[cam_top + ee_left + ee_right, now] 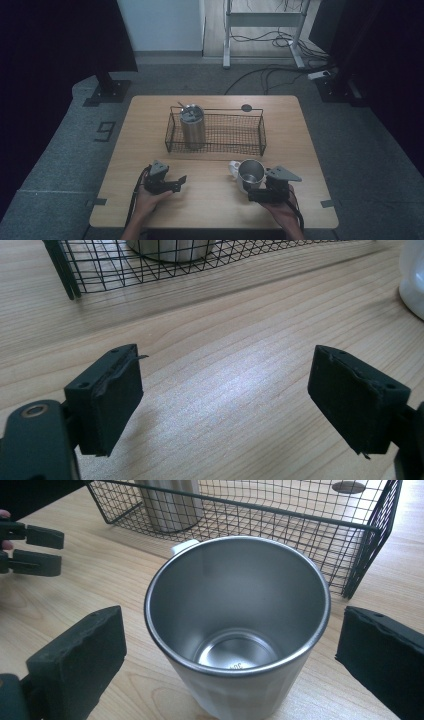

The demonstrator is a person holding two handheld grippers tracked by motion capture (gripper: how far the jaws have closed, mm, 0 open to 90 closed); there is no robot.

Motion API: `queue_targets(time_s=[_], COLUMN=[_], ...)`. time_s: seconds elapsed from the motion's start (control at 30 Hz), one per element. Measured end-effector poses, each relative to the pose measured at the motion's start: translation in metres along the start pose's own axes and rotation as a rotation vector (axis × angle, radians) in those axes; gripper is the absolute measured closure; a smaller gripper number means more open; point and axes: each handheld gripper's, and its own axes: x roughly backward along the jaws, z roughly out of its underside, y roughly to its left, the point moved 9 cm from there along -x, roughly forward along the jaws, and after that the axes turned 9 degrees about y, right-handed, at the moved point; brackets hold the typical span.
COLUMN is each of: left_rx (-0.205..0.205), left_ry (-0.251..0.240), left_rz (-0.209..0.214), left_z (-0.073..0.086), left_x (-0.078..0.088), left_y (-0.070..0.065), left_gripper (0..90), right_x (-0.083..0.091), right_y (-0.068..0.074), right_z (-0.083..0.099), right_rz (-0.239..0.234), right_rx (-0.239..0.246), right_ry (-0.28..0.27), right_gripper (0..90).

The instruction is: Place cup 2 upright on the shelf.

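My right gripper (pixel 230 650) has its jaws spread wide on either side of the mug (pixel 239 630), touching neither wall. The mug stands upright on the table (pixel 210 200), just in front of the wire basket (pixel 235 135), its white handle turned toward the basket. My left gripper (pixel 225 400) is released too, jaws apart over bare wood. In the basket's left end I see a steel tumbler (pixel 192 125), upright.
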Motion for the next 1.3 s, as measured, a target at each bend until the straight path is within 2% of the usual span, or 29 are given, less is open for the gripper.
queue_targets(time_s=[0.53,0.73,0.93,1.0,1.07,1.3], left_rx=[0.005,0.000,-0.006,-0.007,-0.007,-0.007], left_ry=[-0.008,-0.009,-0.008,-0.009,-0.009,-0.009], left_rz=[0.000,-0.003,-0.003,-0.004,-0.003,-0.003], left_z=[-0.001,-0.001,-0.001,-0.001,-0.001,0.000], left_x=[0.002,0.003,0.002,0.002,0.002,0.001], left_y=[0.002,0.002,0.001,0.001,0.001,0.001], left_gripper=[14.7,14.9,15.2,15.4,15.5,15.5], right_x=[-0.022,-0.033,-0.040,-0.041,-0.040,-0.040], right_y=[0.001,0.000,-0.001,-0.001,-0.002,-0.003], right_z=[0.001,0.003,0.005,0.005,0.005,0.004], right_rz=[0.016,0.034,0.032,0.038,0.052,0.060], right_rx=[0.007,0.017,0.019,0.025,0.024,0.054], right_ry=[0.029,0.045,0.061,0.057,0.044,0.033], right_gripper=[0.0,0.0,0.0,0.7,5.1,6.4])
